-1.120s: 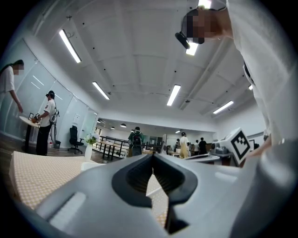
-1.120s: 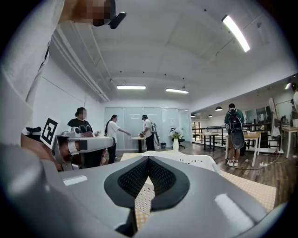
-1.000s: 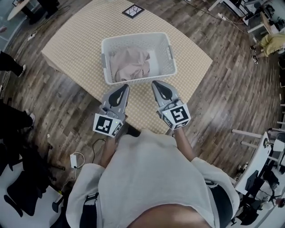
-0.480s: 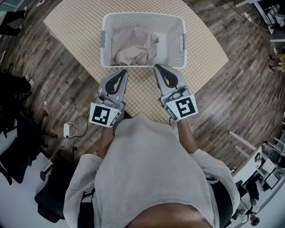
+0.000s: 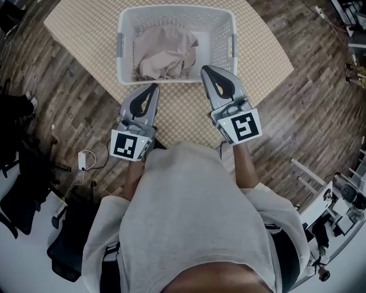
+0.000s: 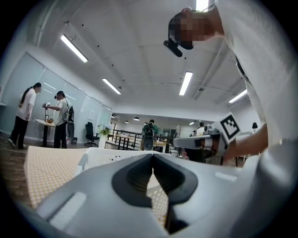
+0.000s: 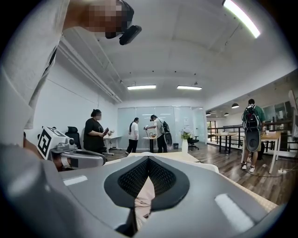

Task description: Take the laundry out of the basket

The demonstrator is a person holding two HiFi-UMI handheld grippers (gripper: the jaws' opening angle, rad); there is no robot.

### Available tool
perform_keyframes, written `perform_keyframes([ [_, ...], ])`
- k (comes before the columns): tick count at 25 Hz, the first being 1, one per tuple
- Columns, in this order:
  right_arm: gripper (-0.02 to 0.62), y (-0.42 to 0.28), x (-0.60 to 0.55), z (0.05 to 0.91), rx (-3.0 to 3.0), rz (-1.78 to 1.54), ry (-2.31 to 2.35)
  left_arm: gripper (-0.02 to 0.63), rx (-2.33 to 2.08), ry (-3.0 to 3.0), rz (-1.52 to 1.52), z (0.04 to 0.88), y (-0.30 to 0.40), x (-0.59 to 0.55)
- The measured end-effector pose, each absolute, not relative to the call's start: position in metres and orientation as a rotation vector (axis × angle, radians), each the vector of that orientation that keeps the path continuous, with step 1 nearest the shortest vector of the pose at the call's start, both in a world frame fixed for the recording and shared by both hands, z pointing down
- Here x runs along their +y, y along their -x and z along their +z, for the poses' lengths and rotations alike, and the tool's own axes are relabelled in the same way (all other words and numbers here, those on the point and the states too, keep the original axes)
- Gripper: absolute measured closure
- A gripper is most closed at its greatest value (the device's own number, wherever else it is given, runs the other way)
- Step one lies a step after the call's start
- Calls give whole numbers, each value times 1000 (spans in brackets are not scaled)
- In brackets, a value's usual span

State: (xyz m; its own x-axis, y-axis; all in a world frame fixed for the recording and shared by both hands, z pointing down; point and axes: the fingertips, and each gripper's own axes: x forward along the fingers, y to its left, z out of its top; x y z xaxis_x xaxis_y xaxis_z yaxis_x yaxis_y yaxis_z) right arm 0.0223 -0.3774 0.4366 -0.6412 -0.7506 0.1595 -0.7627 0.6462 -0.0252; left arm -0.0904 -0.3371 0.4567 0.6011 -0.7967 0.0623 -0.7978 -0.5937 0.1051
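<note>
A white laundry basket (image 5: 171, 10) stands on a beige woven surface (image 5: 189, 111), with crumpled beige laundry (image 5: 163, 51) inside it. My left gripper (image 5: 153, 87) is shut and empty, its tip just short of the basket's front wall. My right gripper (image 5: 205, 68) is also shut, its tip at the front rim near the right corner. In the left gripper view the basket (image 6: 104, 155) lies just ahead of the closed jaws. In the right gripper view beige cloth (image 7: 143, 195) shows beyond the closed jaws, not gripped.
Dark wood floor surrounds the woven surface. A white charger with a cable (image 5: 84, 161) lies on the floor at the left, near black chairs (image 5: 17, 189). White furniture legs (image 5: 320, 189) stand at the right. Several people stand far off in the room.
Both grippers have moved forward toward the basket. The right tip now reaches the front rim, and the left tip sits just before the front wall. Both jaws stay shut.
</note>
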Motion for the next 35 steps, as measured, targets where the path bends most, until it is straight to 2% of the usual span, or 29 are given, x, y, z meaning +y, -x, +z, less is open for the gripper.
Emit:
perform_keyframes([
  [10, 597, 5, -447, 424, -2751, -2, -1209, 595, -1336, -2686, 25, 463, 98, -343],
  [19, 595, 9, -512, 463, -2681, 167, -1153, 595, -1343, -2661, 41, 470, 99, -343],
  [25, 595, 23, -529, 526, -2507, 217, -1017, 595, -1346, -2655, 42, 469, 99, -341],
  [32, 590, 30, -526, 562, -2372, 134, -897, 595, -1380, -2656, -16, 467, 103, -341],
  [33, 550, 31, -524, 565, -2345, 99, -867, 595, -1382, -2655, -21, 466, 104, -341],
  [35, 415, 36, -516, 577, -2277, 9, -758, 595, -1387, -2649, -28, 467, 106, -341],
])
